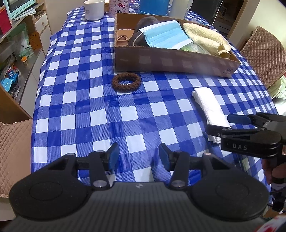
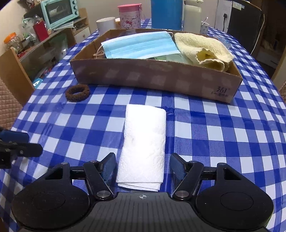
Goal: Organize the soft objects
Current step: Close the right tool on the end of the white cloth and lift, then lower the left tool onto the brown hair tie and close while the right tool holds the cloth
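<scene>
Nearest, right gripper pitched down over the checked tablecloth, jaws spread, straddling the near end of the folded paper towel; pads clear of it on both sides. Left gripper also tilted down, jaws apart, nothing between them. Left view alone shows "DAS" on the right gripper's body at 3 o'clock, plus fingers of a hand under it. Brown scrunchie at 10 o'clock, just before the cardboard box. Box holds blue face mask and cream towel. Right view alone reads "361" on the box wall. Far: Hello Kitty cup.
</scene>
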Tool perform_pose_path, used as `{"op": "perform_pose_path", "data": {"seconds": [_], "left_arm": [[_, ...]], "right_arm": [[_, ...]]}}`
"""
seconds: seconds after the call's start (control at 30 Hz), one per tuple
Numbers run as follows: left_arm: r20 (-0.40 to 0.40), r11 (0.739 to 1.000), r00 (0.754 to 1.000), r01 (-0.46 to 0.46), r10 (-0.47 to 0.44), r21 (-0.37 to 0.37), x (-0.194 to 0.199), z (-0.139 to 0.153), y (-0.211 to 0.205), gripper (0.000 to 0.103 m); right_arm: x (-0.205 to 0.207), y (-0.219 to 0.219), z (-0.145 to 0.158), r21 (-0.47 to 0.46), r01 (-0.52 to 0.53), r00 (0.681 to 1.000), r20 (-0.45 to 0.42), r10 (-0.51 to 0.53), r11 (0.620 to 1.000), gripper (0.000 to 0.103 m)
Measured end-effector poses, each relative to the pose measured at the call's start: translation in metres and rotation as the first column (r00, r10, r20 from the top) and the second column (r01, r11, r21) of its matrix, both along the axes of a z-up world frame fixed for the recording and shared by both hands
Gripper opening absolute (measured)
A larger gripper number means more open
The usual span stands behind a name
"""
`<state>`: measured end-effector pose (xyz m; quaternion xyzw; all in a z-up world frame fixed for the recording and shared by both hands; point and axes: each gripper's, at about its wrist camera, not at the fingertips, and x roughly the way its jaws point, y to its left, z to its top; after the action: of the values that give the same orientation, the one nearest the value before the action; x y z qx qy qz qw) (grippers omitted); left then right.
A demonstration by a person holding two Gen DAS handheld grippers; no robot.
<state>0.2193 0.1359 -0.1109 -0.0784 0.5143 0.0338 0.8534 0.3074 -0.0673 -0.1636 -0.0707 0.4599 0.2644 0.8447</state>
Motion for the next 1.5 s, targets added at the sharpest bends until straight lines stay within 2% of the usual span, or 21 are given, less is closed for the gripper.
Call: {"op": "perform_pose_path", "data": {"seconds": [0.07, 0.1, 0.13, 0.23, 0.4, 0.47, 0.87, 1.13, 1.2, 1.5], "left_arm": [[0.001, 1.000, 1.000, -0.001, 0.001, 0.001, 0.001, 0.000, 0.000, 0.046], [0.001, 1.000, 1.000, -0.002, 0.002, 0.002, 0.001, -0.001, 0.000, 0.046], [0.001, 1.000, 1.000, -0.003, 0.003, 0.003, 0.002, -0.001, 0.000, 0.046], [-0.002, 1.000, 1.000, -0.004, 0.004, 0.005, 0.005, -0.003, 0.000, 0.047], [0.003, 1.000, 1.000, -0.002, 0.002, 0.008, 0.008, -0.005, -0.001, 0.047], [0.006, 1.000, 1.000, -0.001, 0.001, 0.013, 0.010, -0.005, -0.002, 0.047], [0.058, 0.998, 0.998, 0.008, -0.011, 0.059, 0.030, -0.008, 0.006, 0.049], [0.119, 0.992, 0.992, 0.036, -0.050, 0.121, 0.060, -0.009, 0.019, 0.055], [0.133, 0.990, 0.989, 0.042, -0.060, 0.132, 0.069, -0.011, 0.021, 0.058], [0.145, 0.979, 0.982, 0.097, -0.124, 0.182, 0.103, -0.031, 0.021, 0.058]], "right_arm": [[0.000, -0.001, -0.002, -0.009, 0.000, 1.000, 0.001, 0.000, 1.000, 0.065], [0.000, -0.002, -0.003, -0.008, 0.001, 1.000, 0.003, -0.001, 1.000, 0.057], [-0.001, -0.003, -0.004, -0.006, -0.001, 1.000, 0.004, 0.001, 1.000, 0.053], [-0.001, -0.004, -0.006, 0.001, -0.011, 1.000, -0.003, 0.011, 1.000, 0.050], [0.001, -0.009, -0.004, 0.015, -0.009, 1.000, 0.000, 0.009, 1.000, 0.028], [0.003, -0.013, -0.003, 0.030, 0.000, 1.000, -0.001, 0.000, 1.000, 0.026], [0.007, -0.027, 0.026, 0.118, 0.020, 0.997, 0.067, -0.029, 0.993, 0.024], [0.027, -0.032, 0.046, 0.174, 0.061, 0.991, 0.103, -0.080, 0.983, 0.024], [0.032, -0.034, 0.048, 0.183, 0.067, 0.991, 0.104, -0.087, 0.981, 0.024], [0.050, -0.038, 0.045, 0.188, 0.103, 0.989, 0.089, -0.121, 0.977, 0.024]]}}
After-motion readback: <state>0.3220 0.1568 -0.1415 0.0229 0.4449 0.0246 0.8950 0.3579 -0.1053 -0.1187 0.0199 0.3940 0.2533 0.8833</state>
